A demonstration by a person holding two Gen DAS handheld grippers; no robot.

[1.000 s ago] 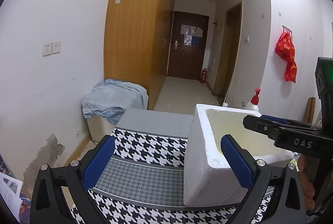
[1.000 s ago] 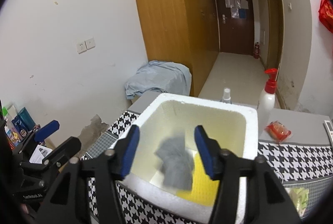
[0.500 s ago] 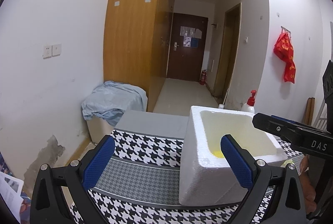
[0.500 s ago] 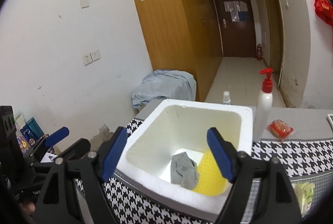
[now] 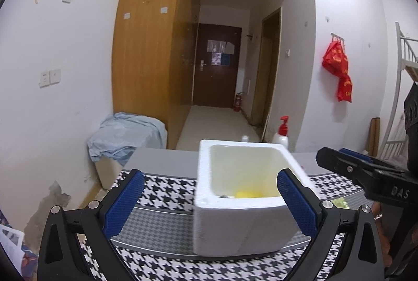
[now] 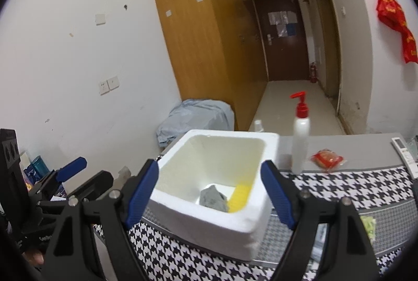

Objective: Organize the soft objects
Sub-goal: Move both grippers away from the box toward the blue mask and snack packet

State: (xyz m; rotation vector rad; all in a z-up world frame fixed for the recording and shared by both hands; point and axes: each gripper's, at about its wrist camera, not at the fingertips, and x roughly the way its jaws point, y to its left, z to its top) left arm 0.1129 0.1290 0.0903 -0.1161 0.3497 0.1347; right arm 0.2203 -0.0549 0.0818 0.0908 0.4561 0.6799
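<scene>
A white foam box (image 6: 216,192) stands on the houndstooth tablecloth (image 6: 339,187). Inside it lie a crumpled grey cloth (image 6: 213,198) and a yellow cloth (image 6: 241,196). My right gripper (image 6: 209,193) hangs in front of and above the box, its jaws still opening with nothing between the blue pads. In the left wrist view the same box (image 5: 243,200) sits to the right of centre, with a strip of yellow (image 5: 248,194) showing at its bottom. My left gripper (image 5: 209,202) is open and empty, its right pad in front of the box's near corner.
A white pump bottle with a red top (image 6: 300,140) and a small clear bottle (image 6: 258,126) stand behind the box. A red snack packet (image 6: 327,158) and a remote (image 6: 405,150) lie at the right. A covered bin (image 5: 125,134) sits by the wall.
The right gripper let the grey cloth fall into the box, spread its jaws wide and drew back. The left gripper also pulled back and rose a little, so the box looks smaller.
</scene>
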